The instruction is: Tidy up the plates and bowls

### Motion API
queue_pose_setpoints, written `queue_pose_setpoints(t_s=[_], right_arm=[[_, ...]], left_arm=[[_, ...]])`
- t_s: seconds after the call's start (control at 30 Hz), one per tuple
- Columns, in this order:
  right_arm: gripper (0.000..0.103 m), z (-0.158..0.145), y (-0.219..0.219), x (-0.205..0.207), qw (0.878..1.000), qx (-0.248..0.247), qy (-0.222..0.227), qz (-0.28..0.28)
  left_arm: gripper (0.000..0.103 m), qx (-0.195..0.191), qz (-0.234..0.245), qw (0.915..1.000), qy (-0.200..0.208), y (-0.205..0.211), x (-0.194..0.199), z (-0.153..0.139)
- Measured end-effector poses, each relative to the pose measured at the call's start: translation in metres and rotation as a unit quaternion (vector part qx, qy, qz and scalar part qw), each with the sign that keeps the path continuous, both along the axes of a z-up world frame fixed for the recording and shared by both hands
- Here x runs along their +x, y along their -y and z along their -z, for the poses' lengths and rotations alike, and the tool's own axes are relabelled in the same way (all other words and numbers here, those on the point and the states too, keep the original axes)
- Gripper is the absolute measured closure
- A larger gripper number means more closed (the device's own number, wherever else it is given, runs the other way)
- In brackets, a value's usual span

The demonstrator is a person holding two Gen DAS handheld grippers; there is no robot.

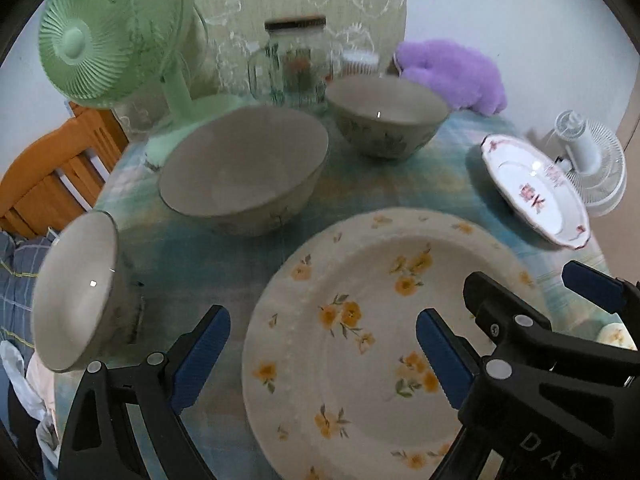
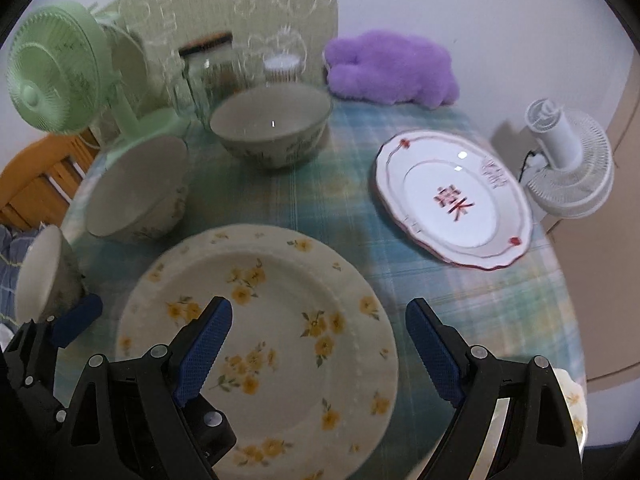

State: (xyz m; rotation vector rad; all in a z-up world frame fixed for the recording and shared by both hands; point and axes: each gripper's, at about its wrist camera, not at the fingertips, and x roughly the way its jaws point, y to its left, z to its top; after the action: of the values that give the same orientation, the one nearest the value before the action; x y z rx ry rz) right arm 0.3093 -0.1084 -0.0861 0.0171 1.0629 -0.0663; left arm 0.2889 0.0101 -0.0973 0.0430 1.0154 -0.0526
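Left gripper (image 1: 323, 354) and right gripper (image 2: 319, 342) both spread wide, holding nothing, over the yellow-flowered plate (image 2: 280, 320) at the table's (image 2: 360, 160) near edge. Red-trimmed plate (image 2: 456, 200) far right. Three bowls: (image 1: 244, 168), (image 1: 386, 114), (image 1: 76, 292).

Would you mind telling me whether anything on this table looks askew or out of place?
Nothing looks spilled or broken. The white fan lies tipped over beside the red-trimmed plate, while the green fan stands upright. The purple plush seems a stray among dishes. The bowls appear tilted, but that may be fisheye distortion.
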Motion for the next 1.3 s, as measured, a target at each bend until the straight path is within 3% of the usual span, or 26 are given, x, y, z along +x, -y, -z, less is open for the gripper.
queue_pose_setpoints(t_s=[0.4,1.03,1.3], right_arm=[[0.016,0.039,0.006,0.017,0.999,0.009,-0.036,-0.005],[0.019,0.033,-0.017,-0.020,0.997,0.025,-0.073,-0.016],[0.020,0.041,-0.017,-0.028,0.996,0.028,-0.082,-0.008]], left_arm=[[0.013,-0.012,-0.005,0.9990,-0.042,-0.002,0.011,0.027],[0.018,-0.014,0.004,0.9967,-0.080,-0.035,-0.030,0.026],[0.016,-0.009,0.011,0.9977,-0.066,-0.036,-0.037,0.028]])
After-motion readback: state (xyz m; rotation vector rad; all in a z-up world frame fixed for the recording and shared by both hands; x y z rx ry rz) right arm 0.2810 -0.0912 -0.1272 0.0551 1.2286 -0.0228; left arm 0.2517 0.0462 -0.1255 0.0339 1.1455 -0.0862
